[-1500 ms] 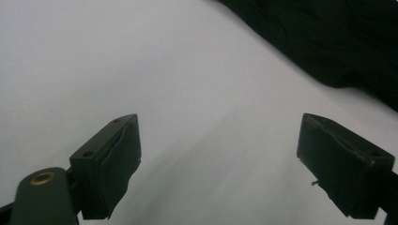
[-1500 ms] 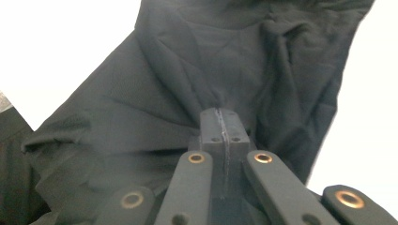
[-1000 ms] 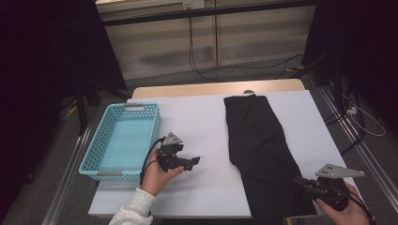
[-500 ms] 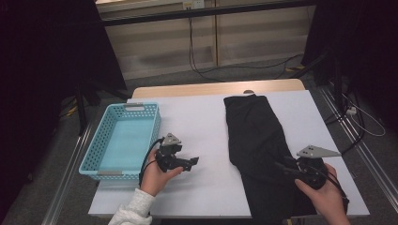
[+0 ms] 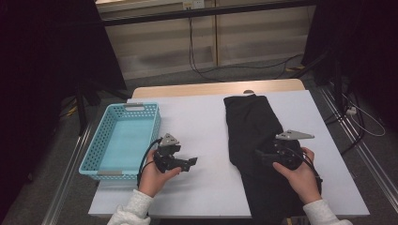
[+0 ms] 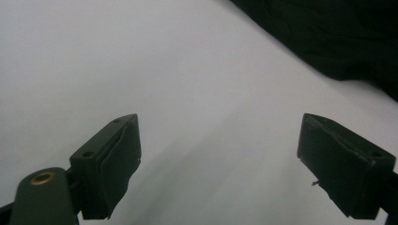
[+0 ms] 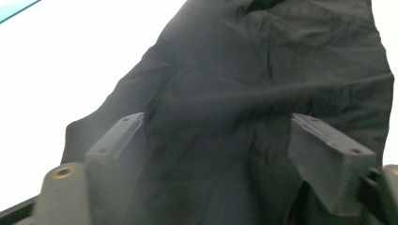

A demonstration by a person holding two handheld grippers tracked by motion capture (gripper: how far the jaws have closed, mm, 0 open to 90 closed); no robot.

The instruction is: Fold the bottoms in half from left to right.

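The black garment lies lengthwise on the white table's right half. My right gripper hovers over its left edge, jaws spread wide, empty. My left gripper rests beside the blue basket, jaws apart, pointing right.

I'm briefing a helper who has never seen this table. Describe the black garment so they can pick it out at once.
Start at the white table and look at its right half. There the black garment lies flat in a long strip running from the far edge to the near edge, with the right gripper over its near part. It is the one dark, soft thing there; the light blue basket on the left is rigid and perforated.
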